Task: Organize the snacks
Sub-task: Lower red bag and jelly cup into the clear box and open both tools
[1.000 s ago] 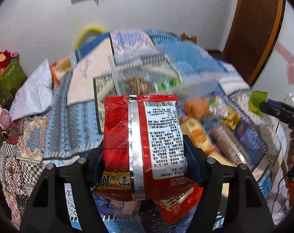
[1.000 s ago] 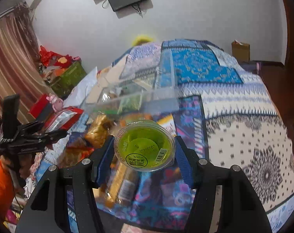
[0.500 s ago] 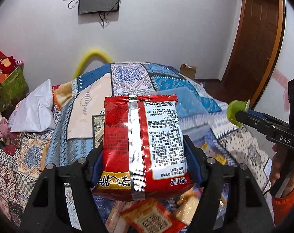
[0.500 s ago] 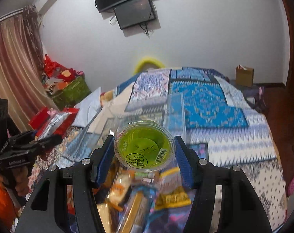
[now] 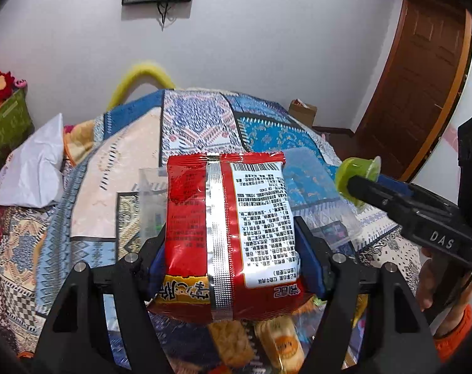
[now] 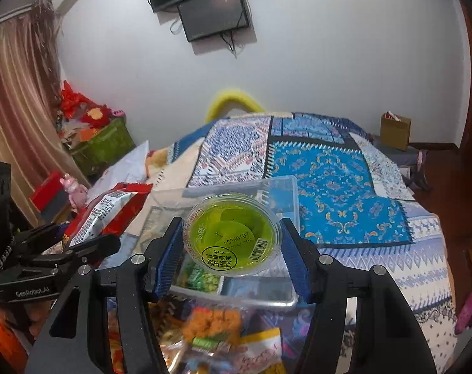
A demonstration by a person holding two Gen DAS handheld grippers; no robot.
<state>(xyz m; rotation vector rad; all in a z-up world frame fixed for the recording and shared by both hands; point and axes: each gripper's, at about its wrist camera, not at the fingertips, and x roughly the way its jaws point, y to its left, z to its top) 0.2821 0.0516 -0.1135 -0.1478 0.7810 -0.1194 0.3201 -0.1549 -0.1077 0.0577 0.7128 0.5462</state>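
I have both loads lifted off the snack pile (image 6: 211, 336) now, left hand-held gripper (image 5: 232, 265) clamping the red packet (image 5: 226, 233) mid-frame, right hand-held gripper (image 6: 232, 258) clamping the jelly cup (image 6: 232, 233) above the clear bin (image 6: 279, 193), so drop-off comes next.

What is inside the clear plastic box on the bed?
Through the clear plastic box wall, some green packets show. The green jelly cup in the right gripper hides the rest.

You can read "DAS" on the right hand-held gripper (image 5: 365, 187), "GenRobot.AI" on the left hand-held gripper (image 6: 89, 243), and "20260107" on the green jelly cup (image 6: 232, 233).
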